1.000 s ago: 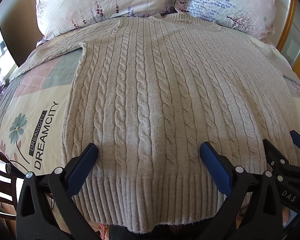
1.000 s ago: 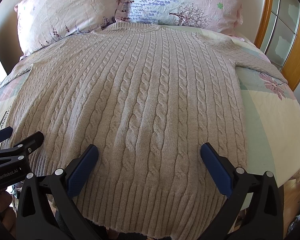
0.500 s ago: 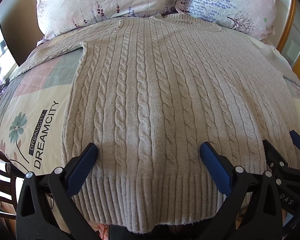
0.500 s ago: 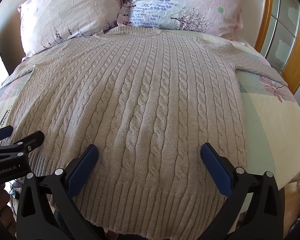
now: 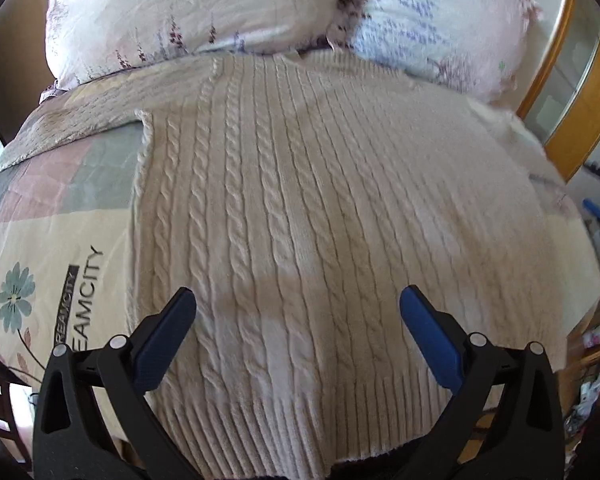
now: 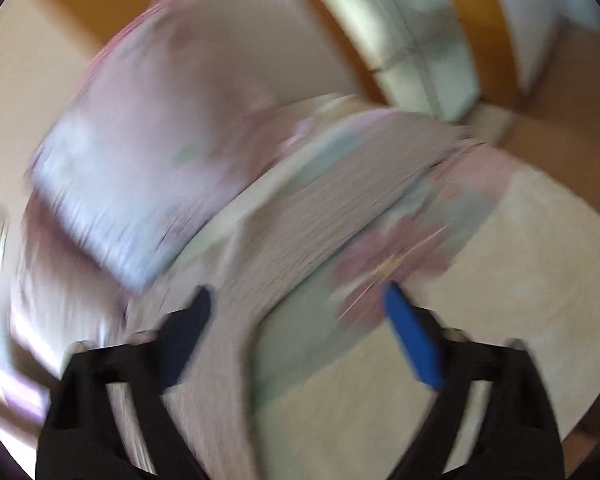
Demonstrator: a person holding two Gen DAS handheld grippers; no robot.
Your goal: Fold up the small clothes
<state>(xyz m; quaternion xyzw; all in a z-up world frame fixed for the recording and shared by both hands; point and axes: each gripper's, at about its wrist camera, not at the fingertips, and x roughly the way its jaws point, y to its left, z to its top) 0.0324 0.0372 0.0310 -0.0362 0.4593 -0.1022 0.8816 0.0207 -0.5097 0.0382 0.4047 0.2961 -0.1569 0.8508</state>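
since the earlier frame my right gripper (image 6: pixel 296 320) has swung off the hem toward the right sleeve (image 6: pixel 340 220); its view is now motion-blurred. my left gripper (image 5: pixel 296 332) has crept a little forward over the body of the cable-knit sweater (image 5: pixel 300 200).

both claws are released: each pair of blue pads stands wide apart with nothing between them. the left pads hover above the knit just short of the ribbed hem (image 5: pixel 292 428); i cannot tell whether they touch it.

the sweater lies flat and face up on the patchwork quilt (image 5: pixel 60 220), collar toward the two floral pillows (image 5: pixel 188 12), left sleeve (image 5: pixel 80 116) stretched out sideways.

judged step: fold the sleeves inward first.
- let the right gripper settle before descending; the blur makes aim unreliable.
- pinch the sleeve near the cuff, taking the knit only and not the quilt.
- lift low and lay it across the chest.
- thick knit will slide and bunch; keep the left gripper ready to pin the body.
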